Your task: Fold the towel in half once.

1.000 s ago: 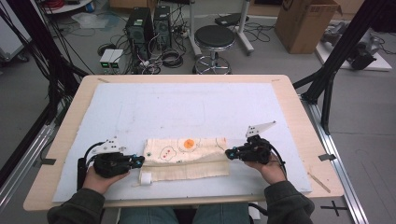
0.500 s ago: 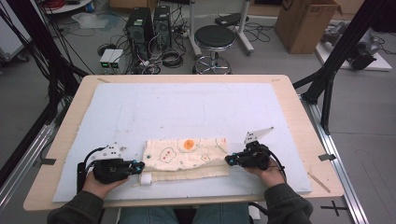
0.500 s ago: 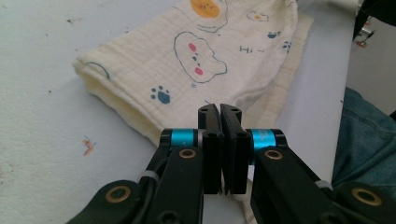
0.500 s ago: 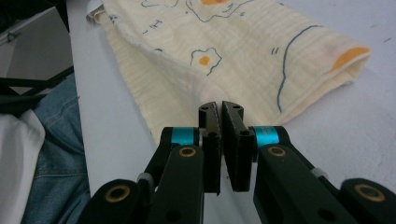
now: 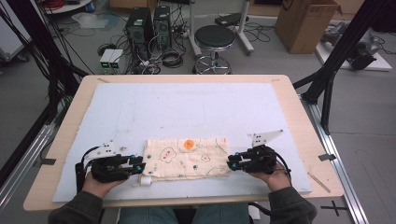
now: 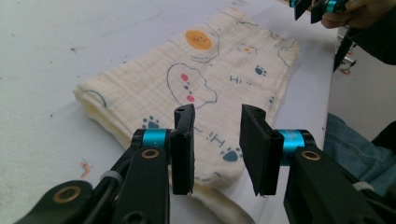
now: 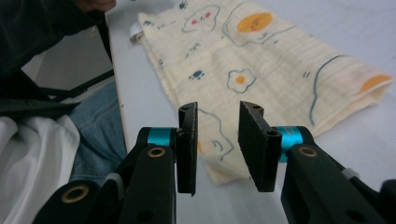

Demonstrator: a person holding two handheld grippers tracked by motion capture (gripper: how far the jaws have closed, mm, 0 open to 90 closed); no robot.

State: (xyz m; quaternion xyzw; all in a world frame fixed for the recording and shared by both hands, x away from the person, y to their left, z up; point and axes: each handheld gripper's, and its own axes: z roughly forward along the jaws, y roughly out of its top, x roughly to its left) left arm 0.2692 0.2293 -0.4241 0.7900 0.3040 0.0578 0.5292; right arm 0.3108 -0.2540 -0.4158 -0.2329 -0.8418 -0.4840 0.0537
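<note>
You're sitting at a wood table [image 5: 299, 100] w/ a pale blue mat [image 5: 187, 107] covering most of it; mat is looking scuffed, a few small specks showing near your left tongs [image 5: 139, 164]. Beyond the far edge the floor is carrying a stool [image 5: 214, 38], PC towers [image 5: 148, 23], loose cables and a cardboard box [image 5: 306, 23]. Black frame legs are standing at both sides.

The cloth [image 5: 187, 158] is lying folded flat on the mat between your two tongs, cream w/ printed paw marks and an orange dot. Its left end is lying just ahead of the left tongs, right end just ahead of the right tongs [image 5: 229, 164]. A small white tag [image 5: 145, 181] is sticking out at the cloth's near corner, just beside the left tongs.

Both tongs have just been opening: left jaws are standing apart w/ nothing between the pads [image 6: 183, 149], cloth edge lying below and past them. Right tongs [image 7: 217, 144] same, jaws parted, gripping nothing, cloth corner just past the tips.

Edges: table's near edge is running right behind both hands, so little room back. Ahead of the cloth, mat is offering wide open room up to the far edge. Outboard of each tong, a strip of mat, then bare wood.
</note>
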